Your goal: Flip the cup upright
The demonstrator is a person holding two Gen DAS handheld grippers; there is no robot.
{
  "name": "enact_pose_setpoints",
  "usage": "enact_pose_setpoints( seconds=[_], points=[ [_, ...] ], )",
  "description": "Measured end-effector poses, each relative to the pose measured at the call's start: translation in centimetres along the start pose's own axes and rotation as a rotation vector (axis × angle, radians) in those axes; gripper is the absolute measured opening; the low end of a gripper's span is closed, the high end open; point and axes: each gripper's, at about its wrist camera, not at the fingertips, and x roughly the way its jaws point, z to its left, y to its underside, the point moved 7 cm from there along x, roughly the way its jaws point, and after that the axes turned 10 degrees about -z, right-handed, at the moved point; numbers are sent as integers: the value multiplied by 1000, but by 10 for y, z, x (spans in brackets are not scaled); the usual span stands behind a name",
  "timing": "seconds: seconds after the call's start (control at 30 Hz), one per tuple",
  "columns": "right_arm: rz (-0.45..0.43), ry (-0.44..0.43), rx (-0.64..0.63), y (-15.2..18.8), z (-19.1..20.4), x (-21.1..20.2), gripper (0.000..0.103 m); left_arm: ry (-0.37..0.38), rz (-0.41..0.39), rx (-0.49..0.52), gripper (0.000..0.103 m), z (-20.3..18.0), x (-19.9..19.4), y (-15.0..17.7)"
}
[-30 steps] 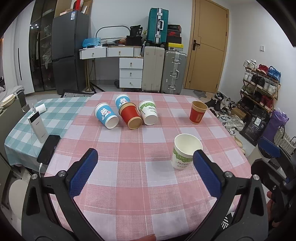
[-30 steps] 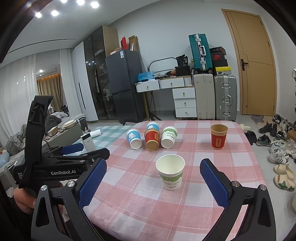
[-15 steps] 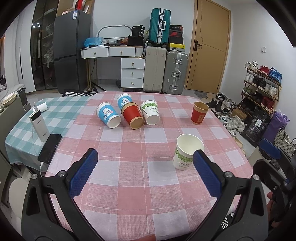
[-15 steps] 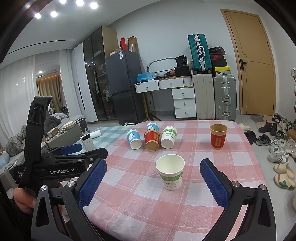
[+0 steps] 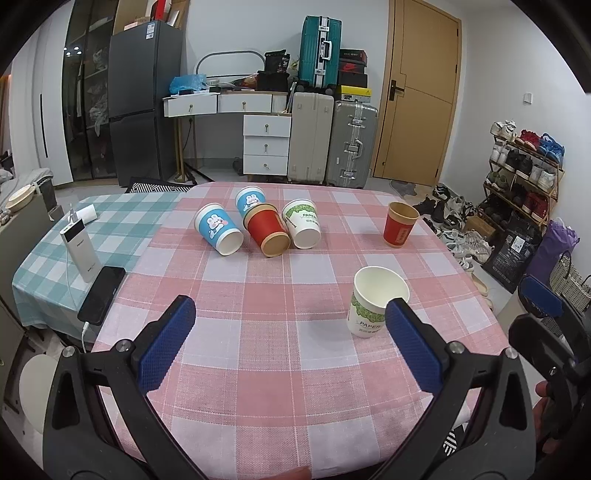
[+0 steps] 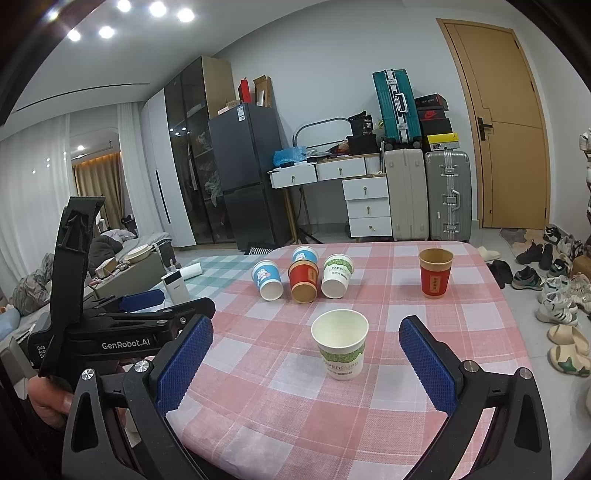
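Pink-checked tablecloth (image 5: 280,354) is seen with four tipped cups (image 5: 264,229) clustered beyond an upright white cup (image 6: 341,347); bare cloth lies between. Left gripper (image 5: 290,345) and right gripper (image 6: 304,350) are held spread wide, empty, at the near edge.

White walls, a wooden door (image 5: 417,92), a dark fridge (image 5: 142,99), white drawers (image 5: 266,144), stacked suitcases (image 5: 332,140) and a shoe rack (image 5: 524,173); ceiling spotlights (image 6: 129,18) shine above.

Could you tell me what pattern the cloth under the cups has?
The tablecloth is a pink-and-white check, clearest in the left wrist view.
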Motion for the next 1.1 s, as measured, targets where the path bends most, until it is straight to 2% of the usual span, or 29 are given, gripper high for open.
enact_pose_setpoints(
  seconds=[1.1],
  points=[
    [-2, -3, 6, -1, 1, -2, 103, -8, -22, 5, 103, -5, -4, -5]
  ],
)
